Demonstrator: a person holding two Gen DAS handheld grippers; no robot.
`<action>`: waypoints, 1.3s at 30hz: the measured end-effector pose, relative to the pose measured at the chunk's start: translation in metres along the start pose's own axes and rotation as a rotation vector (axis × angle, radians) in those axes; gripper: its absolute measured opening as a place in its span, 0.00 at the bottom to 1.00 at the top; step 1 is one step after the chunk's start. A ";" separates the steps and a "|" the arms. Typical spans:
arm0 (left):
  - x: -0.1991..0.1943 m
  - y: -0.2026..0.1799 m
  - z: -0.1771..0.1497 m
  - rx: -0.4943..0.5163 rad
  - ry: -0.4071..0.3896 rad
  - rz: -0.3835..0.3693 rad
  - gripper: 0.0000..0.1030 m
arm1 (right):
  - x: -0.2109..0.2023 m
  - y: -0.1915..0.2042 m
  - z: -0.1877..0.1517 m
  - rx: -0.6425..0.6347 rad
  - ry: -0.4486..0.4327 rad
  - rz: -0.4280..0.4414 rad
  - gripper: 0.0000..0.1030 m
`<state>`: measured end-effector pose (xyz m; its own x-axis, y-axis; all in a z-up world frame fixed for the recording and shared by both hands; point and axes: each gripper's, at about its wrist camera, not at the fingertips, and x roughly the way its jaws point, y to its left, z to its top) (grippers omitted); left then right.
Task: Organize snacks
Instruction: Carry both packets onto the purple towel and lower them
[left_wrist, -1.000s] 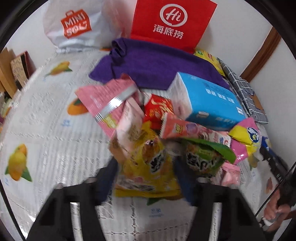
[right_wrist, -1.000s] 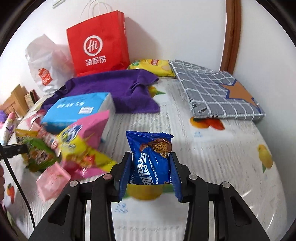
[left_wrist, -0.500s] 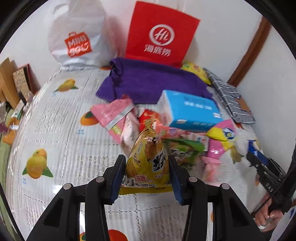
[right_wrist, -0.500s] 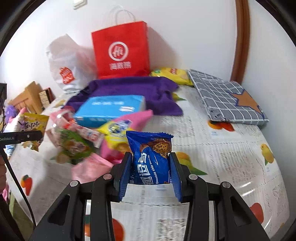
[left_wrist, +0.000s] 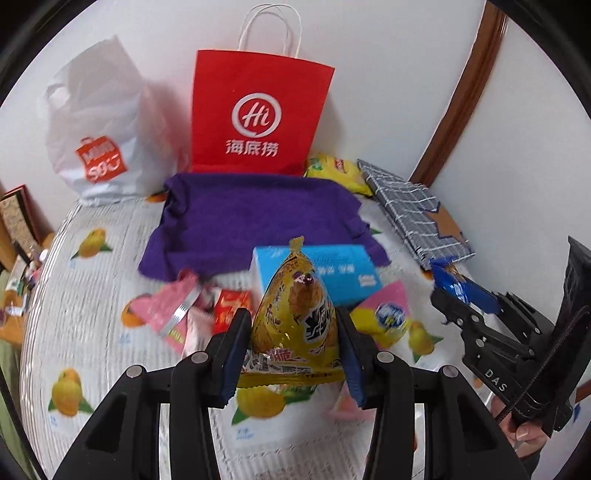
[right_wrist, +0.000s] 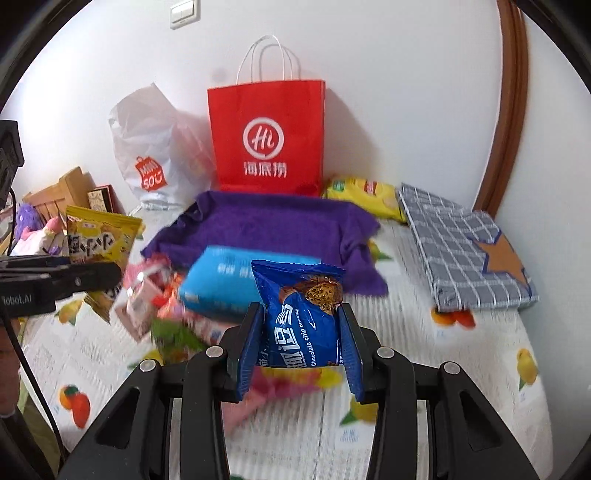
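The left tongs (left_wrist: 293, 354) are clenched on a yellow snack packet (left_wrist: 295, 314), and over the last second that packet has come up out of the snack pile and now hangs clear of the fruit-print tablecloth (left_wrist: 74, 295). A second ago it lay in the heap between spread fingers; half a second ago the fingers were closed on it, still low. The right tongs (right_wrist: 301, 354) have kept their grip on a blue chocolate chip cookie packet (right_wrist: 304, 314) throughout, and it too has risen, with the pile now showing behind and to its left.

Both picks look finished, so I judge the next step is carrying the two packets to a drop place, perhaps the red paper bag (left_wrist: 258, 114) standing straight ahead against the wall. Which place is meant cannot be told.

Counted: two tongs, each holding one packet. Ahead of the left tongs lie one blue tissue pack (left_wrist: 332, 273), one pink foil pouch (left_wrist: 168, 308), one small red packet (left_wrist: 231, 308) and one pink-and-yellow packet (left_wrist: 386, 314), all on the cloth. Farther on are one purple towel (left_wrist: 255, 218), one white Miniso bag (left_wrist: 99, 136), one yellow chip bag (left_wrist: 338, 171) and one grey checked folder (left_wrist: 413, 210) off to the right.
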<state>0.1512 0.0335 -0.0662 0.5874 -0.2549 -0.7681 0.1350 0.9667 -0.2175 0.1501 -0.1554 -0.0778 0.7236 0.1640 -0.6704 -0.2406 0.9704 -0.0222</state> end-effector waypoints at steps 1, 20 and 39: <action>0.002 0.001 0.009 0.001 0.000 -0.002 0.42 | 0.002 0.000 0.010 -0.003 -0.007 0.002 0.39; 0.065 0.073 0.135 -0.048 -0.014 0.124 0.42 | 0.114 -0.009 0.159 -0.004 -0.069 0.061 0.39; 0.174 0.108 0.153 -0.038 0.173 0.126 0.42 | 0.220 -0.041 0.143 0.012 0.104 0.034 0.39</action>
<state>0.3903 0.0974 -0.1314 0.4514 -0.1354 -0.8820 0.0365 0.9904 -0.1334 0.4120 -0.1335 -0.1185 0.6441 0.1780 -0.7439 -0.2552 0.9668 0.0104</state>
